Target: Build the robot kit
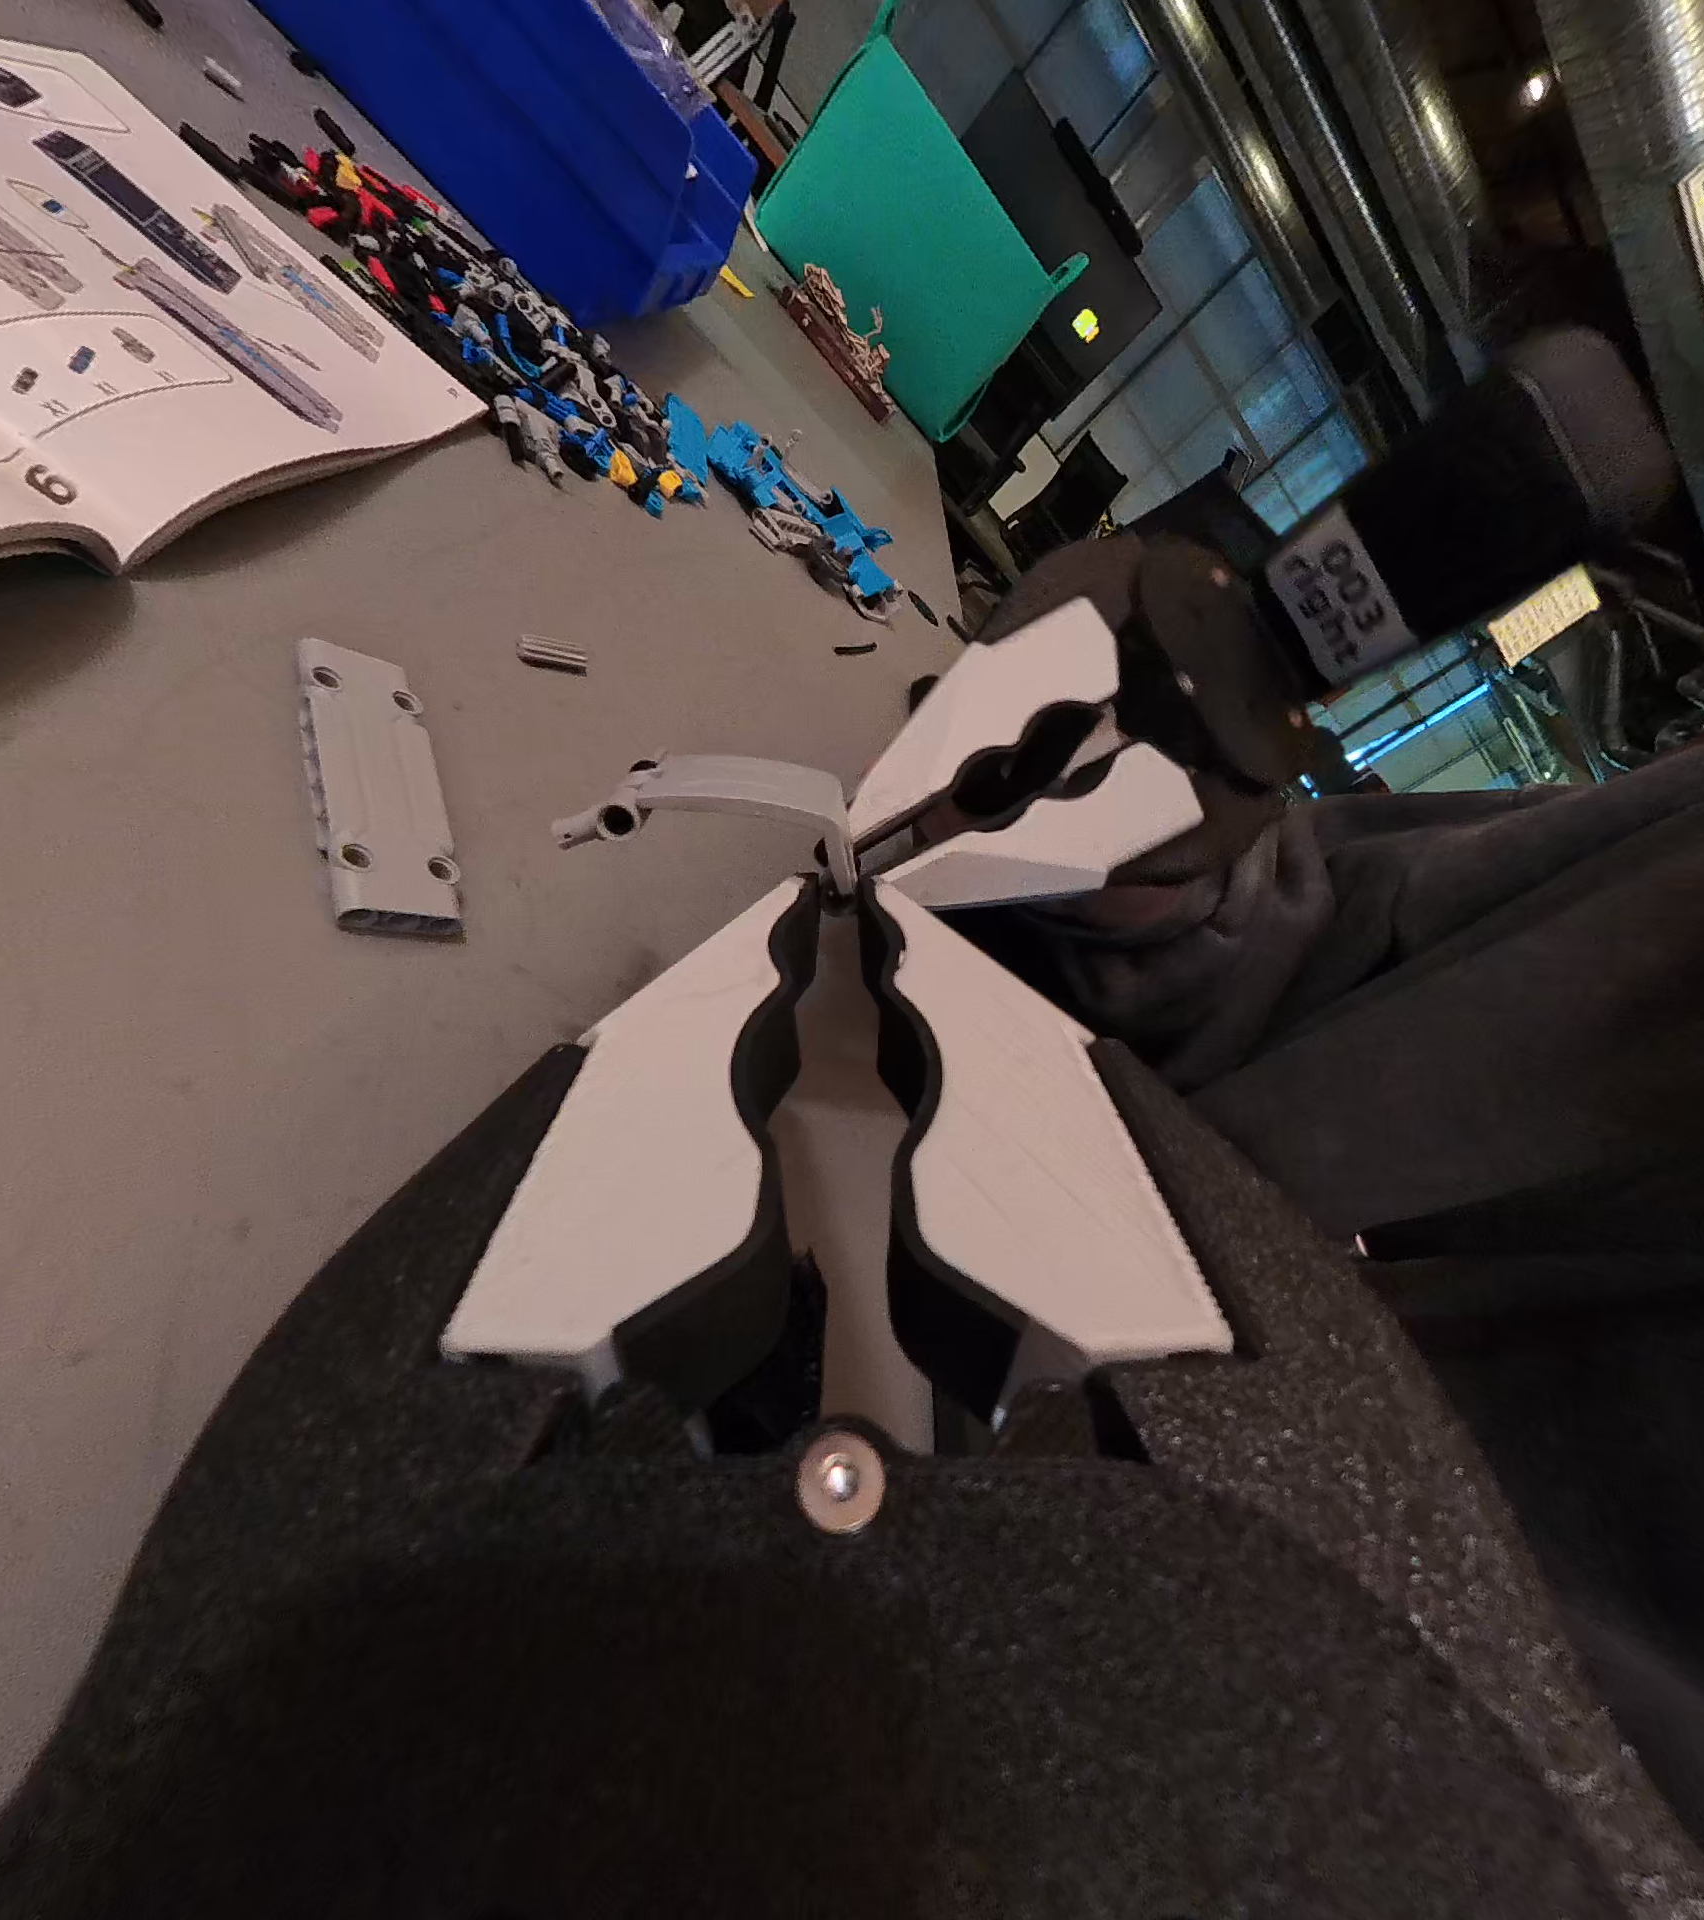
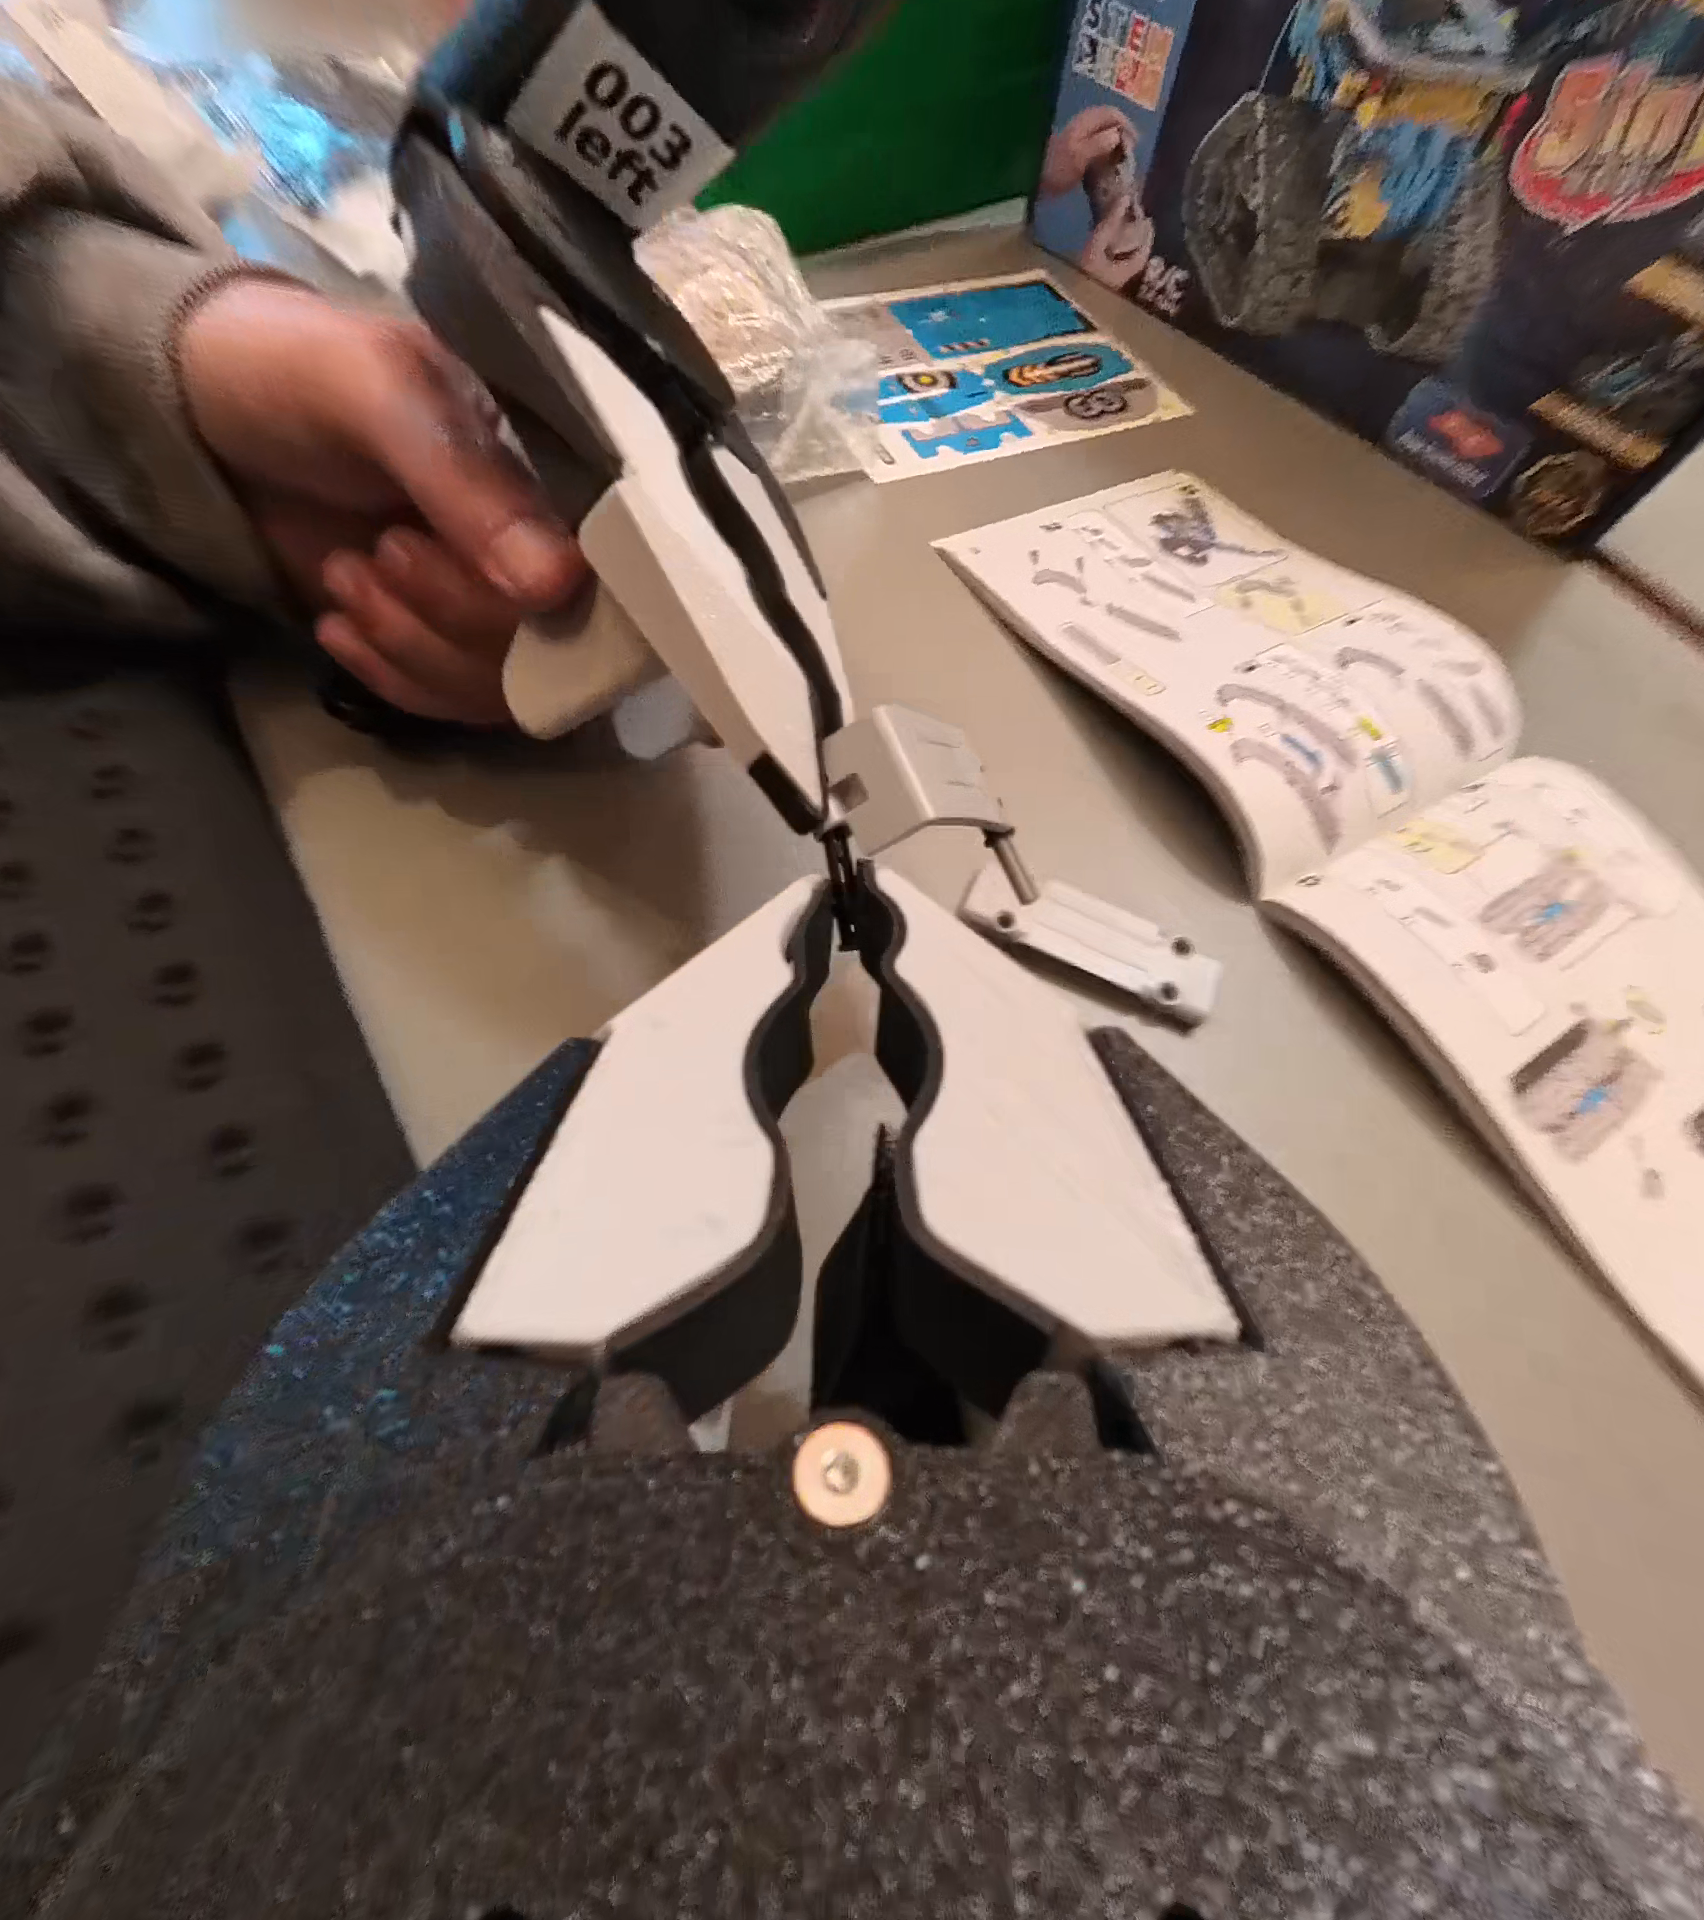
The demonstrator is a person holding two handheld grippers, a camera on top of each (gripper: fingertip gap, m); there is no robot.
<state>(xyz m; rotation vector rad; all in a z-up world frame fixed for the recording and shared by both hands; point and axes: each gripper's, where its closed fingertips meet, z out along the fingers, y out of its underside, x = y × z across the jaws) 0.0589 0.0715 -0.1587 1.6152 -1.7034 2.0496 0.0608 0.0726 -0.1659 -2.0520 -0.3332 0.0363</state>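
on the table, at the left, lies an open booklet, with a heap of small bricks past its edge and a blue bin behind. nearer lies a flat grey panel, well apart from the tongs.

in the middle the left gripper has its tips drawn together on the end of a curved grey piece, held clear above the table. the right gripper meets it tip to tip, its tongs closed on a thin black pin that touches the same end of the piece; i cannot tell whether the pin is seated yet.

to the right there is only dark cloth and the room beyond.

the piece looks light, stiff and smooth, so it would likely slip or twist in a shallow pinch; a hold on its flat end, as here, seems soundest. the pin is tiny and easily dropped.
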